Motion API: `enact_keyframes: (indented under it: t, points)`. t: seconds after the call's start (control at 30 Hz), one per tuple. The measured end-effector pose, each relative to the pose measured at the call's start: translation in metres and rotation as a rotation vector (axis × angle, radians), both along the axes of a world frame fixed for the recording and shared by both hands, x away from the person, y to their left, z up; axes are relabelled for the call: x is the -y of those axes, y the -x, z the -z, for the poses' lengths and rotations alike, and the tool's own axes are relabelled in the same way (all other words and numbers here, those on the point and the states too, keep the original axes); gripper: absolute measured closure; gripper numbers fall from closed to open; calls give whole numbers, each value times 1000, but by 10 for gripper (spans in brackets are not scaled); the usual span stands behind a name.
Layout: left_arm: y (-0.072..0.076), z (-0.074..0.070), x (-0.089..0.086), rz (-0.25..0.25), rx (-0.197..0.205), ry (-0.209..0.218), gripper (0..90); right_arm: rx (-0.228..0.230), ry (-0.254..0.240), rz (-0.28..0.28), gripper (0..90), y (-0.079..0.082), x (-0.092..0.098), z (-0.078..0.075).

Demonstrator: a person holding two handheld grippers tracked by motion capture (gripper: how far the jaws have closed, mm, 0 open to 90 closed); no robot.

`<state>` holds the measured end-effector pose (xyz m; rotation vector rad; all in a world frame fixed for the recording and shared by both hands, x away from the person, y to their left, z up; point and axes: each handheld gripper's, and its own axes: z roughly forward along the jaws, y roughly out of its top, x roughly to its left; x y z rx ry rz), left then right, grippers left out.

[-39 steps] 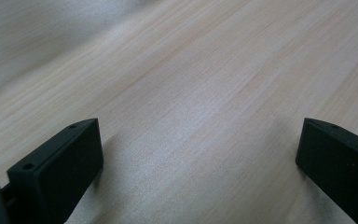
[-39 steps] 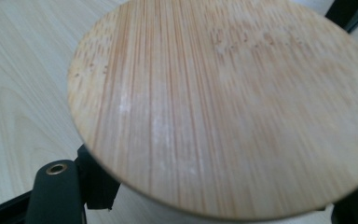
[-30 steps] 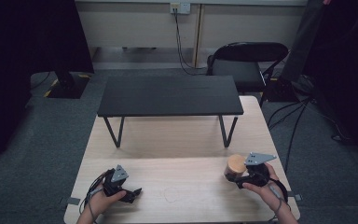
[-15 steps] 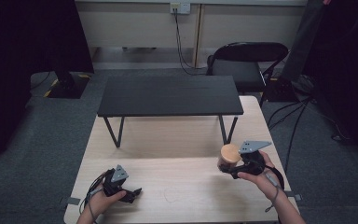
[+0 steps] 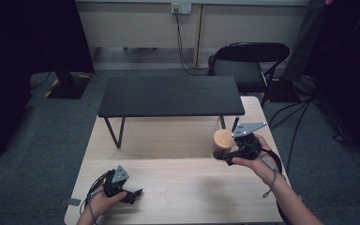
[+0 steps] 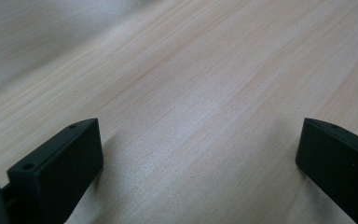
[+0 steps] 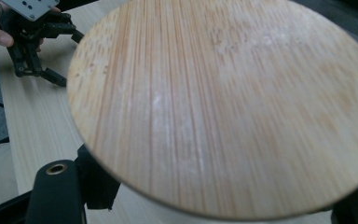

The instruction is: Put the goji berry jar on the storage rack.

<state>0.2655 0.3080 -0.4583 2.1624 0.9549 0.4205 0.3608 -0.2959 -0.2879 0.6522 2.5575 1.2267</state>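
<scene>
A jar with a round bamboo lid [image 5: 223, 138] hangs above the right side of the light wooden table [image 5: 178, 136], and my right gripper [image 5: 220, 153] is shut on its body. The right gripper view has the lid [image 7: 223, 107] close up, with one black finger [image 7: 56, 186] below it at the left. My left gripper [image 5: 137, 192] rests on the table near the front left, held by a hand. Its jaws stand wide open in the left gripper view, where bare wood lies between the fingers [image 6: 60, 163].
A low black bench-like table [image 5: 168, 96] stands across the far half of the wooden table. A black folding chair [image 5: 248, 61] sits behind at the right. Cables run over the grey carpet at the right. A faint ring mark [image 5: 172, 194] shows near the front middle.
My right gripper has carried the jar up and away from the front edge, slightly leftward. The left gripper has stayed in place.
</scene>
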Motion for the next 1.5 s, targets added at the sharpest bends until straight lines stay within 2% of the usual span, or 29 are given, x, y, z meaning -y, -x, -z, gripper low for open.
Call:
enact_keyframes:
  t: [0.17,0.3,0.53,0.63,0.77,0.97,1.17,1.27,1.5]
  points:
    - [0,0,0,0,0,0,0,2,-1,-13,258,-8,-9,-14]
    - [0,0,0,0,0,0,0,6,13,-24,258,-19,-22,-33]
    - [0,0,0,0,0,0,0,12,14,-25,258,-31,-35,-52]
    - [0,0,0,-2,0,3,0,23,25,-12,258,-36,-44,-60]
    - [0,0,0,0,0,0,0,28,15,5,258,-45,-53,-69]
    - [0,0,0,-3,-1,4,0,39,23,48,258,-64,-73,-82]
    - [0,0,0,-3,-1,3,0,43,46,74,258,-77,-89,-87]
    - [0,0,0,0,-2,-1,0,29,54,99,258,-88,-99,-86]
    - [0,0,0,1,-3,-1,0,4,63,130,258,-103,-105,-80]
